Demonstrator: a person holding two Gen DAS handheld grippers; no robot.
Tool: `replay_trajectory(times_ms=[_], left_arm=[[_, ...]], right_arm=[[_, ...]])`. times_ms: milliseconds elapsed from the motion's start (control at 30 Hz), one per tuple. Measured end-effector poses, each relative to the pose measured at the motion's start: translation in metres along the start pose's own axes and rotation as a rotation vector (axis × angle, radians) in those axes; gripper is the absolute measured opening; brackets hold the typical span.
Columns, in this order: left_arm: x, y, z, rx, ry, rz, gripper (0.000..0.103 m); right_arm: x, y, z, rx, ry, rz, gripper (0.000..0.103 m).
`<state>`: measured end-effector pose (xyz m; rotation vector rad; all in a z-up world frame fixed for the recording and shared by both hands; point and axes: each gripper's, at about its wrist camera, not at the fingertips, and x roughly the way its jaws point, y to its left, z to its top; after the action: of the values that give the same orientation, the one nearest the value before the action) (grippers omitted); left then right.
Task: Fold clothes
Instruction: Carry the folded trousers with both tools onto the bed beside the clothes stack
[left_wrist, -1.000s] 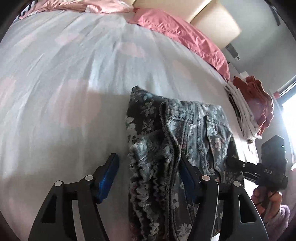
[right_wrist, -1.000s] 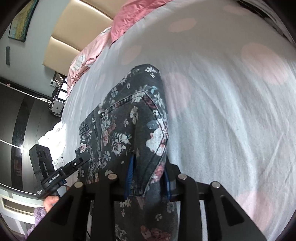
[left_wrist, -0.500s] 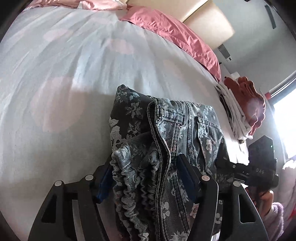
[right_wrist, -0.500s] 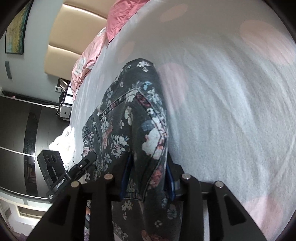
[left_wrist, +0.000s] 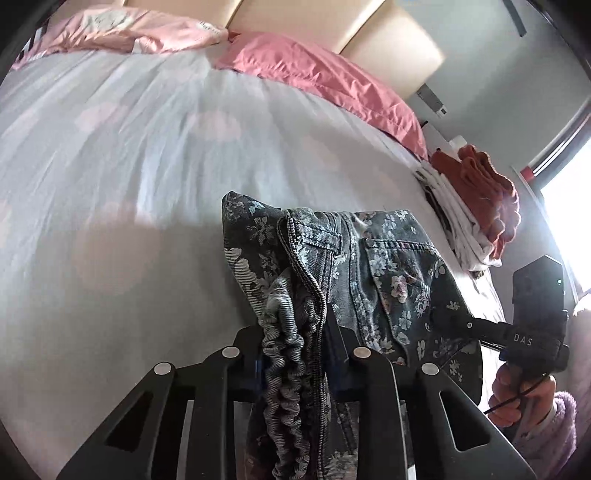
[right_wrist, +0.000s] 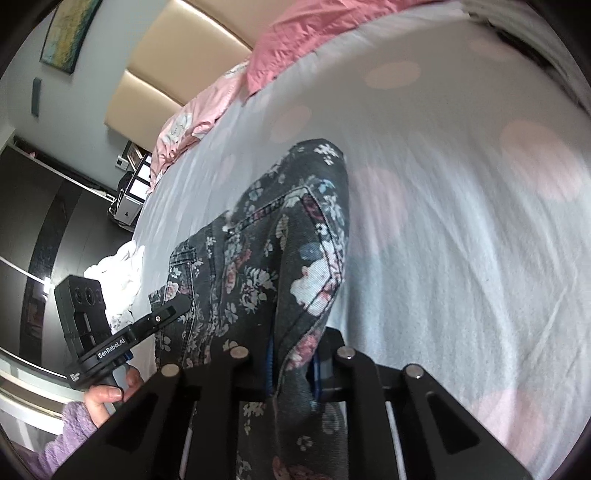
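A pair of dark grey floral jeans (left_wrist: 391, 280) is held up above the bed, folded, with its waistband and pocket showing. My left gripper (left_wrist: 295, 354) is shut on the ruched waistband edge of the jeans. My right gripper (right_wrist: 293, 363) is shut on the other edge of the jeans (right_wrist: 273, 258). Each gripper shows in the other's view, the right one (left_wrist: 532, 332) at the right and the left one (right_wrist: 110, 339) at the lower left. The fingertips are hidden by the cloth.
The bed has a white sheet with pale pink spots (left_wrist: 147, 155). Pink pillows (left_wrist: 325, 77) lie at the headboard. A stack of folded white and rust clothes (left_wrist: 476, 206) sits at the bed's right edge. A crumpled white garment (right_wrist: 122, 269) lies at the bed's left edge.
My left gripper has closed from open onto the jeans' waistband edge. Both grippers have lifted the jeans, and more of the headboard and pillows shows.
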<state>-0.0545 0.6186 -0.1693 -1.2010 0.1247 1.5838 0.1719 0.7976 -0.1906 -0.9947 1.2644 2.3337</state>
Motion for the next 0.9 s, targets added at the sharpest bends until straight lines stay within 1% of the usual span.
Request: replay_trajectory(times_ms=[100,200,333,433,533,633,733,800,900], left_arm=[[-0.013,-0.015,0.002,0.028,-0.024,-0.001,0.025],[-0.028,-0.031,0.002,0.052,-0.042,-0.002,0.025],[-0.047,-0.065,0.009,0.092,-0.074,-0.012,0.025],[-0.062,-0.097,0.015,0.118,-0.101,-0.041,0.024],[-0.069,-0.143,0.019,0.157,-0.112,-0.081,0.024],[-0.065,-0.184,0.018,0.191,-0.102,-0.124,0.024],[-0.046,-0.229,0.015,0.202,-0.07,-0.182,0.024],[-0.027,-0.258,0.009,0.202,-0.033,-0.219,0.024],[0.01,-0.296,-0.001,0.191,0.043,-0.258,0.024]], right_arm=[[-0.017,0.009,-0.002,-0.024,-0.029,0.0,0.012],[-0.04,0.015,-0.003,-0.018,-0.058,0.021,0.012],[-0.082,0.027,-0.001,-0.037,-0.101,0.041,0.011],[-0.124,0.035,0.004,-0.06,-0.137,0.043,0.011],[-0.169,0.032,0.009,-0.071,-0.165,0.028,0.011],[-0.216,0.017,0.011,-0.073,-0.186,0.001,0.011],[-0.263,-0.007,0.01,-0.073,-0.201,-0.032,0.011],[-0.291,-0.028,0.01,-0.072,-0.203,-0.058,0.011],[-0.32,-0.072,0.009,-0.037,-0.179,-0.099,0.011]])
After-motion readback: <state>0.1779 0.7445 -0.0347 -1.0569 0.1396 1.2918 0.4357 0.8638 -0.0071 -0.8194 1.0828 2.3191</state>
